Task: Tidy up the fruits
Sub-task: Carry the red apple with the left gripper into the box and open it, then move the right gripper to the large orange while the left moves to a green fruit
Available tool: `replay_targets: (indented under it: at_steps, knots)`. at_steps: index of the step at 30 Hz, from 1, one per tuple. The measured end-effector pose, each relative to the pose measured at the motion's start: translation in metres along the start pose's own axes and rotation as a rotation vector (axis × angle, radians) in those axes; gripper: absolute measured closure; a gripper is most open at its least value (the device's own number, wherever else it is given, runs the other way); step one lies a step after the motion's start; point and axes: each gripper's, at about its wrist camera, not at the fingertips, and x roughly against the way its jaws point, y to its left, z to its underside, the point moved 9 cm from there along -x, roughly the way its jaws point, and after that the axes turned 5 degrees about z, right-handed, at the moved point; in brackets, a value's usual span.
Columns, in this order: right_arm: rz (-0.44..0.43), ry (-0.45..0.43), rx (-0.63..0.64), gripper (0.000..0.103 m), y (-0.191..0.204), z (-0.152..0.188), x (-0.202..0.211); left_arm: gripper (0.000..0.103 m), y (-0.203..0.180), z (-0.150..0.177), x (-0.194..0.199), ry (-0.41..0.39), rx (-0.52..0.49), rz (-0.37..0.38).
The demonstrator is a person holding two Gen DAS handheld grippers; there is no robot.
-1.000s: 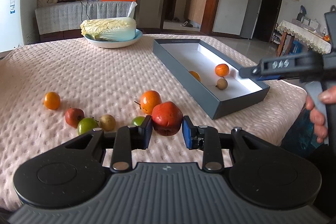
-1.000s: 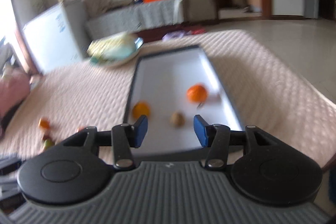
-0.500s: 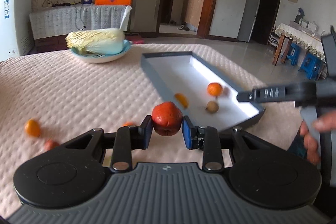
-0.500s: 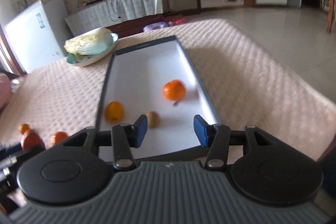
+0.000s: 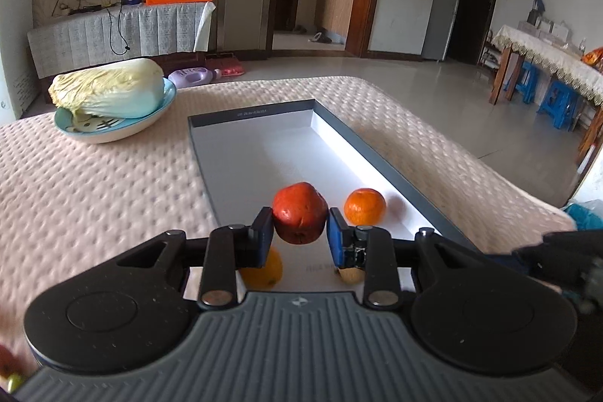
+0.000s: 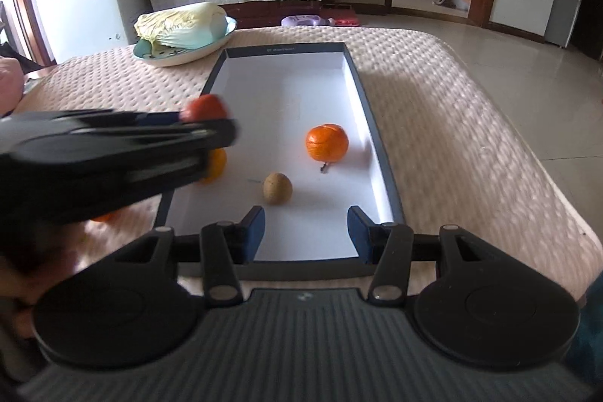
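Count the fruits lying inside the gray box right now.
3: an orange near the right wall, a small brown fruit near the front, and a yellow-orange fruit at the left wall, partly hidden. The clamped red fruit isn't counted.

Tray (image 6: 380, 153) on table (image 6: 452, 108), mandarin (image 6: 326, 142) right of kiwi (image 6: 277, 188) inside, cabbage bowl (image 6: 196, 53) behind-left.

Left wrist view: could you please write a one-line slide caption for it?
Left gripper holds a red fruit above the grey tray, which already contains a tangerine.
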Motion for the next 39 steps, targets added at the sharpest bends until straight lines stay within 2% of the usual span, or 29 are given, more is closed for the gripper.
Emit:
replay_targets:
  at_steps: [4, 5, 7, 9, 17, 23, 26, 32, 39]
  knots:
    - [-0.012, 0.005, 0.01, 0.052, 0.006, -0.001, -0.003, 0.064, 0.003, -0.002, -0.015, 0.011, 0.01, -0.011]
    - [-0.017, 0.005, 0.011, 0.052, 0.008, -0.001, -0.004, 0.061, 0.004, -0.003, -0.015, 0.007, 0.01, -0.015]
    - [-0.019, 0.007, 0.011, 0.052, 0.009, -0.001, -0.004, 0.044, 0.005, -0.005, -0.012, -0.01, 0.005, -0.018]
    - [-0.024, 0.005, 0.003, 0.052, 0.009, -0.002, -0.004, 0.04, 0.007, -0.009, -0.006, -0.027, -0.012, -0.027]
    - [-0.019, 0.002, -0.046, 0.052, 0.007, -0.003, -0.006, 0.04, 0.024, -0.017, 0.039, -0.076, -0.022, -0.047]
    - [-0.057, -0.026, -0.098, 0.052, 0.007, -0.007, -0.002, 0.04, 0.049, -0.006, 0.103, -0.106, -0.043, -0.072]
    - [-0.076, -0.056, -0.101, 0.052, 0.012, -0.011, 0.001, 0.04, 0.065, 0.003, 0.136, -0.122, -0.022, -0.086]
    - [-0.113, -0.116, -0.101, 0.052, 0.025, -0.019, 0.009, 0.04, 0.098, 0.035, 0.185, -0.131, 0.056, -0.132]
    - [-0.159, -0.183, -0.053, 0.052, 0.05, -0.026, 0.016, 0.04, 0.121, 0.084, 0.204, -0.081, 0.132, -0.164]
